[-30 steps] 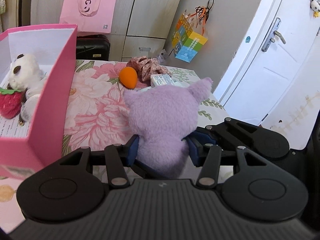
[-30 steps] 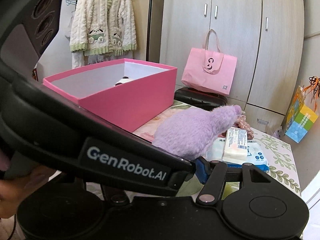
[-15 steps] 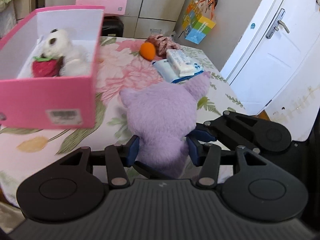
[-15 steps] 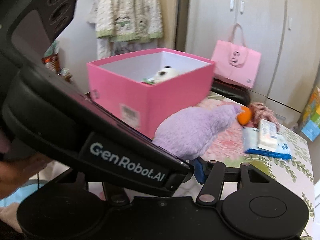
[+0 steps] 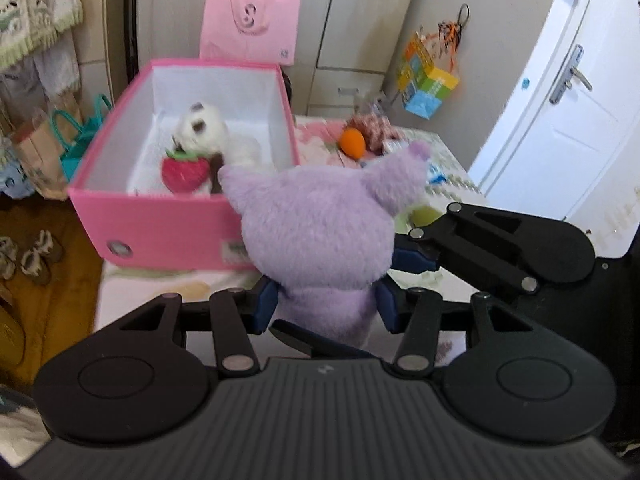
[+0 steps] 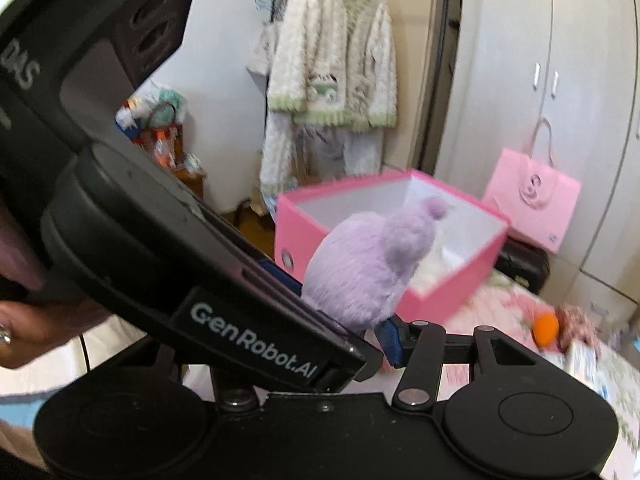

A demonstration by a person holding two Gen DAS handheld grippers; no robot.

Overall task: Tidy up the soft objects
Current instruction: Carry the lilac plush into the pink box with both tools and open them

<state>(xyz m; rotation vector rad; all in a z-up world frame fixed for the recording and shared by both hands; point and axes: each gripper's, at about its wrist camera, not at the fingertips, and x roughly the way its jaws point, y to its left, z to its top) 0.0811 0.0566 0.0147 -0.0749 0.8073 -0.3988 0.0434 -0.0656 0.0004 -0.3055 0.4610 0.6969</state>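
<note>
My left gripper (image 5: pixel 326 308) is shut on a purple plush toy (image 5: pixel 320 240) and holds it in the air just in front of the pink box (image 5: pixel 160 228). The box is open and holds a white panda plush (image 5: pixel 202 132) and a red strawberry plush (image 5: pixel 184 172). In the right wrist view the purple plush (image 6: pixel 360 272) shows before the pink box (image 6: pixel 424 300). My right gripper (image 6: pixel 360 332) sits at the plush's base beside the left gripper's body; one blue pad (image 6: pixel 390 338) shows, and the other is hidden.
An orange soft ball (image 5: pixel 352 142), a patterned scrunchie (image 5: pixel 372 128) and tissue packs lie on the floral table (image 5: pixel 448 172) behind the plush. A pink bag (image 5: pixel 250 28) hangs on the wardrobe. A white door (image 5: pixel 580 120) is at right. Shoes lie on the wooden floor (image 5: pixel 40 280) at left.
Both grippers have risen and swung left with the purple plush, so the pink box now lies below and straight ahead, with its inside in view.
</note>
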